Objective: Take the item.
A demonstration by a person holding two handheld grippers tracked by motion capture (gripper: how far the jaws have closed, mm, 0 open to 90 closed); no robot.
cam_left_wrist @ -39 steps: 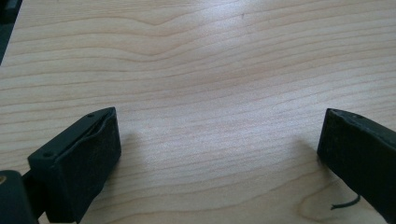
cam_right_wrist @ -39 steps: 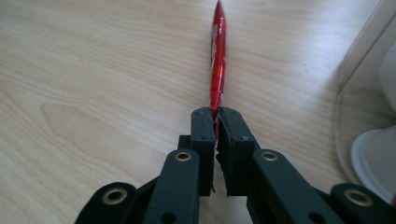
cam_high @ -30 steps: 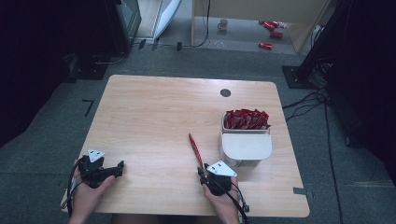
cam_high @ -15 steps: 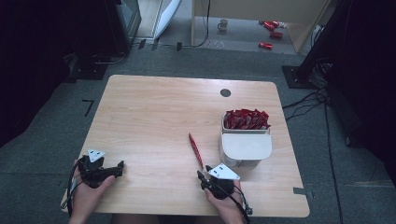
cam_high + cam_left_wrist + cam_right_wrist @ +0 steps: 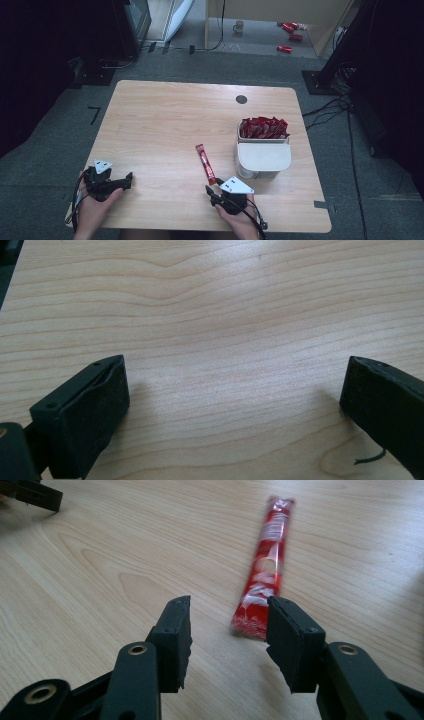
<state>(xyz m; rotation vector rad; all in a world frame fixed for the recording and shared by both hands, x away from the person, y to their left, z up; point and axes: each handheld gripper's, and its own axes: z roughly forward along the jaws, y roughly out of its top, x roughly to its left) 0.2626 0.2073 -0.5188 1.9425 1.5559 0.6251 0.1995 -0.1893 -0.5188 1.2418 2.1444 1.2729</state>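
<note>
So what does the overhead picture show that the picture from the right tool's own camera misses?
The high view takes in the white box with red packets stacked in its far part, the whole table, the floor and the person's hands. The right gripper view gives detail that the high one lacks: the right tool with its black jaws apart, empty, and the near end of the red stick packet just ahead of them. Both show that packet lying flat on the wood, and the left tool.

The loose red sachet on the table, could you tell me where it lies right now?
In the high view the red sachet lies flat just left of the white container, directly ahead of the right tongs.
</note>
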